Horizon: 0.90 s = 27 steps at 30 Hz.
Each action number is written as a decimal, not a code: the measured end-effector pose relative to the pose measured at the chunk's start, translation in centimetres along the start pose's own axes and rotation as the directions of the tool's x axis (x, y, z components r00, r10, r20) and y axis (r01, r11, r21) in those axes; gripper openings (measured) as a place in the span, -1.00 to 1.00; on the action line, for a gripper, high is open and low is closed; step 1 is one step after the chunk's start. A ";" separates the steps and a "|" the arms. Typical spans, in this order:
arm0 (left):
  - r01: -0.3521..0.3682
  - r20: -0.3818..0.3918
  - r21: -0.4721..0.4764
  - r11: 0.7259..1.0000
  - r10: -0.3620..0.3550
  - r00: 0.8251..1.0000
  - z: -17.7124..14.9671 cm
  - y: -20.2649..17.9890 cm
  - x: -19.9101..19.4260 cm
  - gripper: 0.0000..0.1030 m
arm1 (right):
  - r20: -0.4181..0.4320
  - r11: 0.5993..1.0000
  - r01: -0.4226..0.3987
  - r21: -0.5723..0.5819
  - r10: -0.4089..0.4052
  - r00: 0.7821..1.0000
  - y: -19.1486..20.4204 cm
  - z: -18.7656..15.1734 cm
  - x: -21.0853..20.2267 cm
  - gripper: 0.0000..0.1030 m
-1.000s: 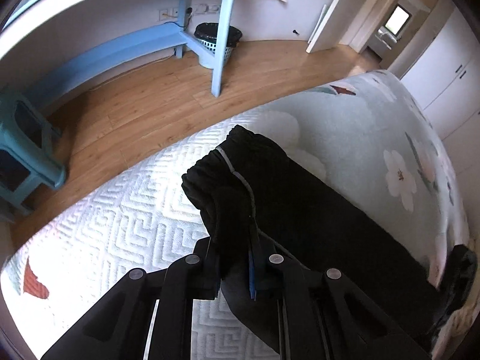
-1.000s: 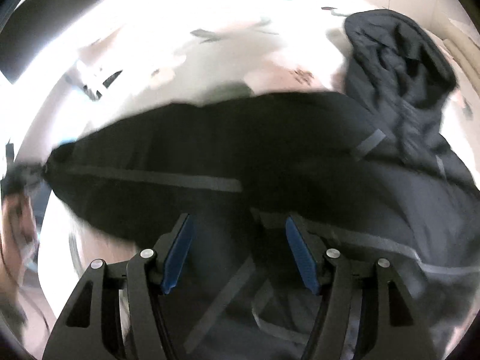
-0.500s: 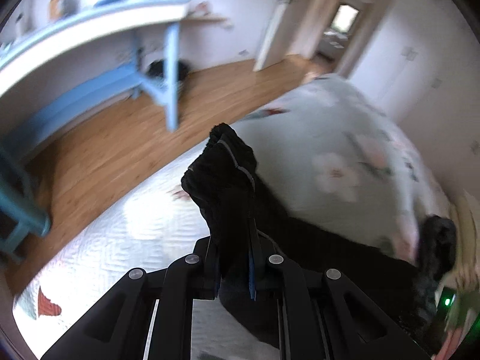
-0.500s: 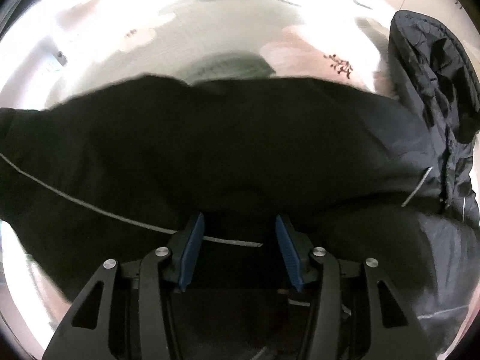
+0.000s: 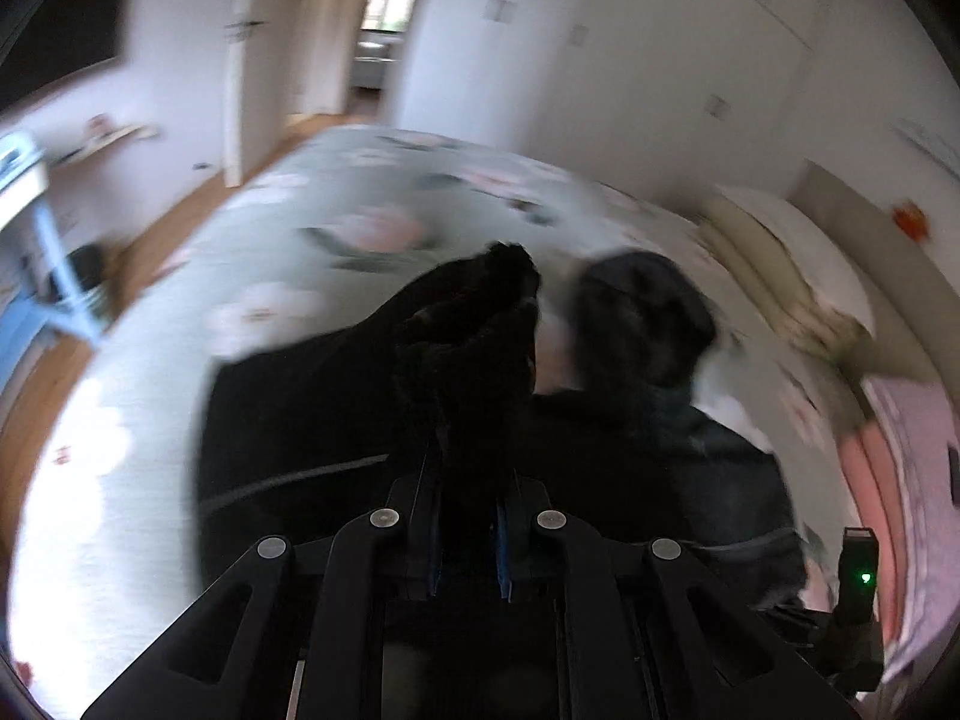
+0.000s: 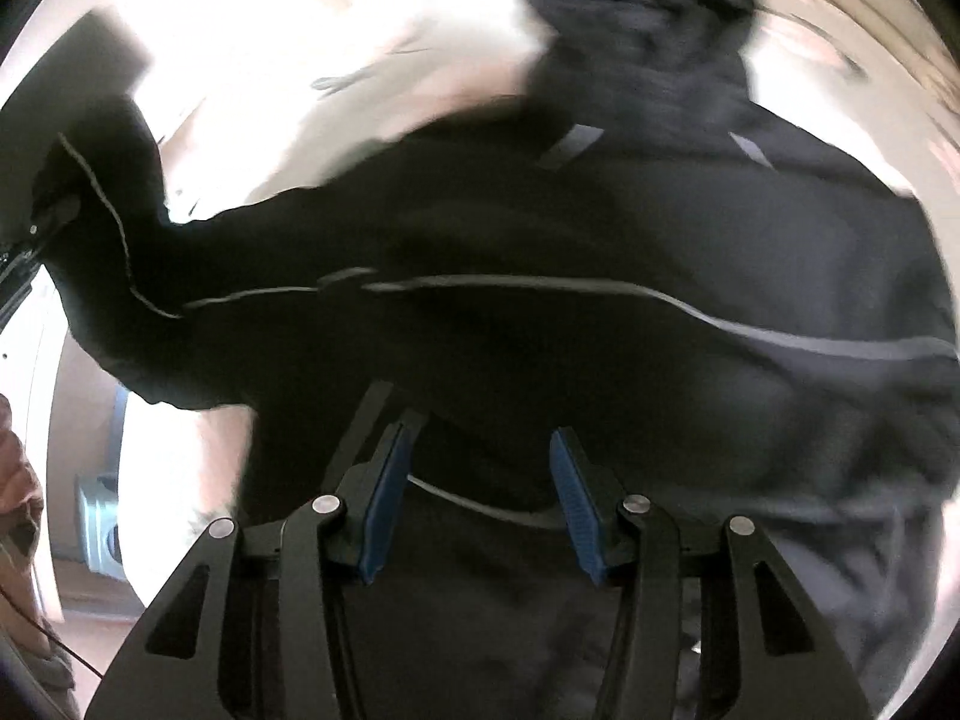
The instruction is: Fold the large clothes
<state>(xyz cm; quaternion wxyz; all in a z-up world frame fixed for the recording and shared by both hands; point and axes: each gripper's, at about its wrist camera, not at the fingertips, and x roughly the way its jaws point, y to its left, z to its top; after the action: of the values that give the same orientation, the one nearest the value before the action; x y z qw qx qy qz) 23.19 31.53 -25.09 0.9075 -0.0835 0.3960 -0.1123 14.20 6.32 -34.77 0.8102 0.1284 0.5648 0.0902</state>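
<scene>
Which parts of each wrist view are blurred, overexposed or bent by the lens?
Left wrist view: motion blur smears the floral bedspread and black jacket; the left gripper, clamped on its sleeve, stays sharp; the fisheye curves the walls.
Right wrist view: the background above the jacket is blown out white; the open right gripper is crisp.

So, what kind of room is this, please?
Most likely a bedroom in a home. The black jacket lies on a bed with a floral bedspread, pillows are stacked at its head, and white wardrobe doors line the wall beyond it.
</scene>
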 end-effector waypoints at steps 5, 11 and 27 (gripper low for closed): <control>0.115 -0.039 0.077 0.990 -0.112 0.993 -1.3 -10.9 3.9 -0.75 | 0.000 0.998 0.042 0.050 -0.042 0.999 -6.6 -1.5 -2.5 0.05; 0.157 -0.112 0.181 0.971 -0.138 0.984 -5.3 -21.0 8.9 -0.75 | -0.002 0.990 0.058 0.130 -0.058 0.998 -13.0 -3.1 -4.4 0.05; 0.370 -0.422 -0.063 0.927 -0.360 0.832 -13.2 -21.4 13.7 0.45 | 0.008 0.975 -0.071 0.213 0.071 0.997 -20.9 -1.4 -4.9 0.30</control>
<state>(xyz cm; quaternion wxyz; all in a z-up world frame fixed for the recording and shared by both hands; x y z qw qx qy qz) 19.60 6.47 -38.36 0.7614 -0.1213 0.5601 -0.3030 11.19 -14.82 -37.35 0.7882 0.2346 0.5659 0.0579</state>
